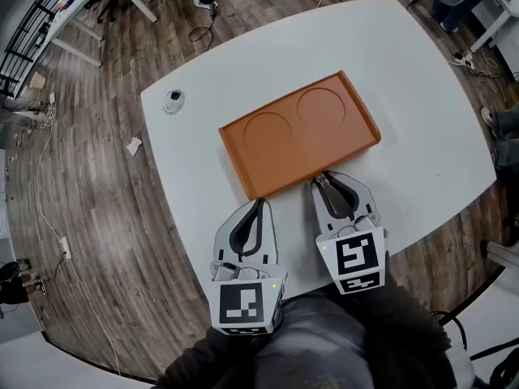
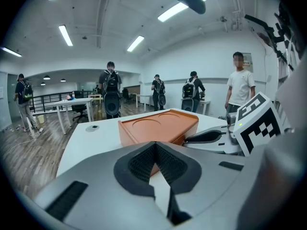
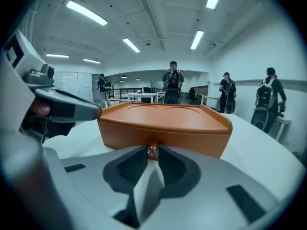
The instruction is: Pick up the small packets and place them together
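Pinching a small packet (image 3: 152, 151) at the very tips of your right hand-held gripper (image 1: 323, 180), you have the jaws drawn narrow, with only that brownish scrap between the pads. Such a shallow hold probably suits a thing this thin and light, since it leaves the packet free to drop the moment you let go. The packet sits right up against the near wall of the orange tray (image 1: 272, 168), low and close to the surface (image 1: 422, 96). It looks lifted or barely off the white top rather than inside the tray. Your left hand-held gripper (image 1: 259, 203) rests just beside the right one, near the same edge of the tray. Its jaws meet at the tips with nothing between them, so it seems to be waiting its turn. The tray lies square in front of both tools, its two round recesses (image 1: 269, 128) bare, which makes it the likely gathering place. No other packets can be made out anywhere in view, so take this one over the wall and set it down where more could join it.
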